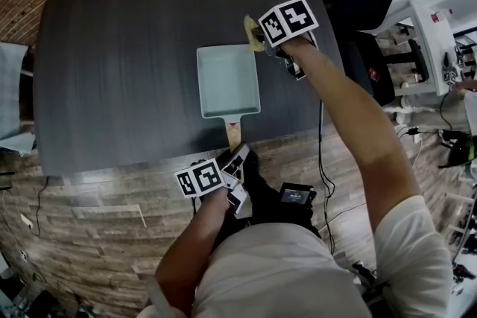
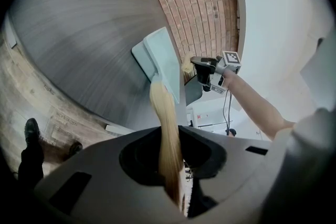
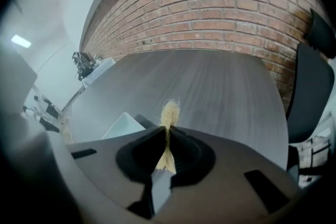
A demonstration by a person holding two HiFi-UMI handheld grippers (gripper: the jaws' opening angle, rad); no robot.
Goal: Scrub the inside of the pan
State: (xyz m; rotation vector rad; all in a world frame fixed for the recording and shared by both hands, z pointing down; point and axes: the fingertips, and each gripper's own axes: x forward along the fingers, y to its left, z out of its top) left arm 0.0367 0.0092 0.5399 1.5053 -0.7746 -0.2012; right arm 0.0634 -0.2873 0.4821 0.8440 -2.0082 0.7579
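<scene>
Dark worktop [image 1: 119, 63], left half bare. Left gripper [image 1: 238, 157] sits at the worktop's front edge, jaws pinched on the pan's wooden handle [image 1: 233, 132]. The left gripper view shows the handle [image 2: 165, 134] running straight out between the closed jaws. Probably a bracing grip, so the pan can't slide or spin under scrubbing.

Pan [image 1: 227, 82]: square, pale blue, flat on the worktop near the middle of the front edge, with the handle overhanging that edge toward the person. Inside looks empty and clean.

Right gripper [image 1: 261, 37] is just off the pan's far right corner, pointing steeply down, jaws clamped on a yellowish fibrous scrubber [image 1: 252, 33]. In the right gripper view the scrubber [image 3: 169, 113] is squeezed thin between the jaws and its tuft sticks out past the tips, so the tuft rather than the jaws would meet the pan. The scrubber is beside the rim, not inside the pan, so no scrubbing contact is seen yet. The next move likely brings it left over the rim and down to the pan floor.
</scene>
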